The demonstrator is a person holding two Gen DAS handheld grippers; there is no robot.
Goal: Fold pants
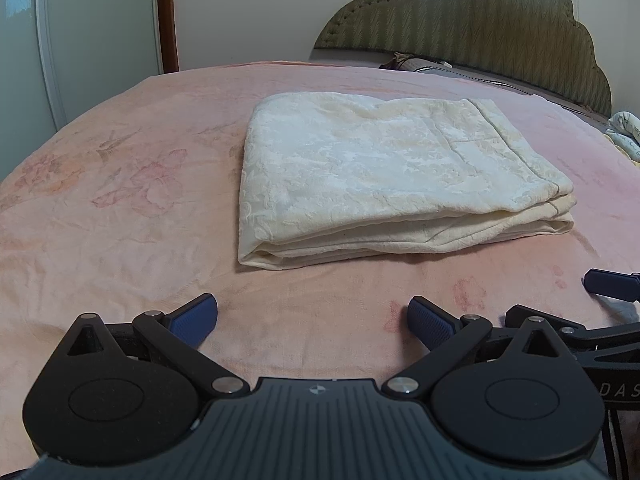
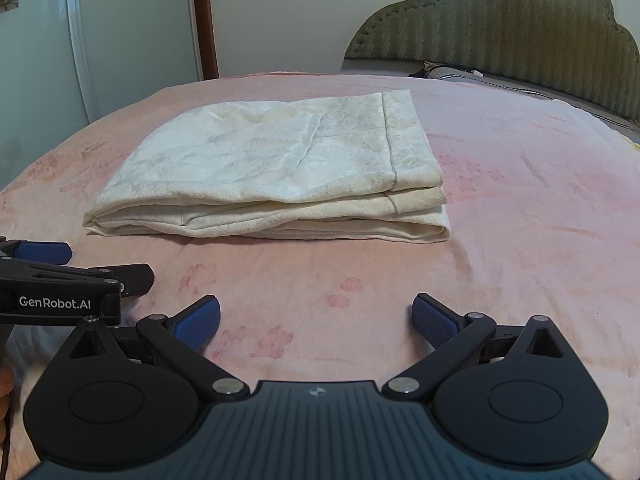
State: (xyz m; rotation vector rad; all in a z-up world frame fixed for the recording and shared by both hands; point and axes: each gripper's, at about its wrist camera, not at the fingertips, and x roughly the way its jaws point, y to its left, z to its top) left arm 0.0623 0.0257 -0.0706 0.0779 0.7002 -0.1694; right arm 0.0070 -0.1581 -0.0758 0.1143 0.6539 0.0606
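Note:
The cream patterned pants lie folded in a flat rectangular stack on the pink bedspread. They also show in the right wrist view, with stacked layers along the near edge. My left gripper is open and empty, hovering over the bedspread short of the pants. My right gripper is open and empty, also short of the pants. The left gripper shows at the left edge of the right wrist view.
A green padded headboard stands at the far right, with a pillow edge below it. A wardrobe door and wooden door frame stand at the left. Patterned cloth lies at the right edge.

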